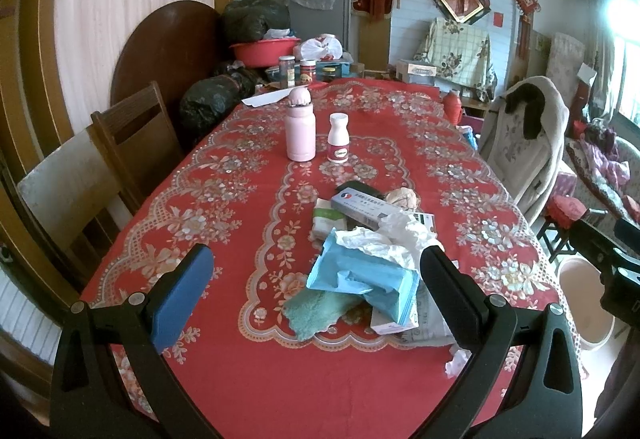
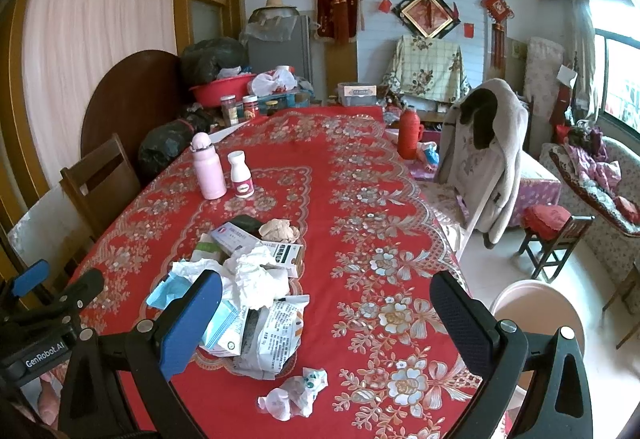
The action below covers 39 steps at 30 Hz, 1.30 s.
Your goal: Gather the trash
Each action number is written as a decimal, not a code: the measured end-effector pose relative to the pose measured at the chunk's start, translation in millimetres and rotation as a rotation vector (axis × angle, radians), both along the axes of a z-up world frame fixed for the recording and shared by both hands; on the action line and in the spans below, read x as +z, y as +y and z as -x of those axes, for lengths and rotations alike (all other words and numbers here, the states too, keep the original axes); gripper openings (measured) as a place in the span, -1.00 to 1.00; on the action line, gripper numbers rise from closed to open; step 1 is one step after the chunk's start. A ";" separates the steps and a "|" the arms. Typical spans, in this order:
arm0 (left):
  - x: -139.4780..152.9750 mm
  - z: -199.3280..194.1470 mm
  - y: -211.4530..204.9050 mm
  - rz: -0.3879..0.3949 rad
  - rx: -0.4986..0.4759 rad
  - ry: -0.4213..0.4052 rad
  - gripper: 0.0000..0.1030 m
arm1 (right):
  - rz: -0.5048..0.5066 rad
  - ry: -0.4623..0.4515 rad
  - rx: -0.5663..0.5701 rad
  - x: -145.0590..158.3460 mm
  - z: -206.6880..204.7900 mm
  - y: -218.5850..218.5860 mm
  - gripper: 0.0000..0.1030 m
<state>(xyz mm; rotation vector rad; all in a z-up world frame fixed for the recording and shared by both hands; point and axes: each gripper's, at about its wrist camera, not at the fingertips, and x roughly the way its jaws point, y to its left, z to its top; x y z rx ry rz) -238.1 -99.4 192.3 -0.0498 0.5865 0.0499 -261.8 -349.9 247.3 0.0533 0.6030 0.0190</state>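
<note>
Jaws wide, pink bin (image 2: 536, 313) beside table (image 2: 360, 199)

Left gripper (image 1: 316, 279) and right gripper (image 2: 326, 307), black frames, silver screws, one blue pad each

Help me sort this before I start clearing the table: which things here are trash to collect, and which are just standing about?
For the job:
- crumpled white tissue
- blue tissue pack
- crumpled wrapper
- brown paper ball
- pink bin, likely for the trash

Just standing about:
- pink flask
- white bottle
- red thermos
- coat on chair
</note>
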 end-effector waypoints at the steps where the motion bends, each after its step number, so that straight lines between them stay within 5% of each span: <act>1: 0.2 -0.7 -0.6 -0.002 0.000 0.001 1.00 | -0.001 0.001 0.002 -0.8 -0.9 0.9 1.00; 39: -11.0 -1.7 2.4 -0.011 -0.012 0.070 1.00 | -0.005 0.085 0.015 -19.3 -28.4 -1.7 1.00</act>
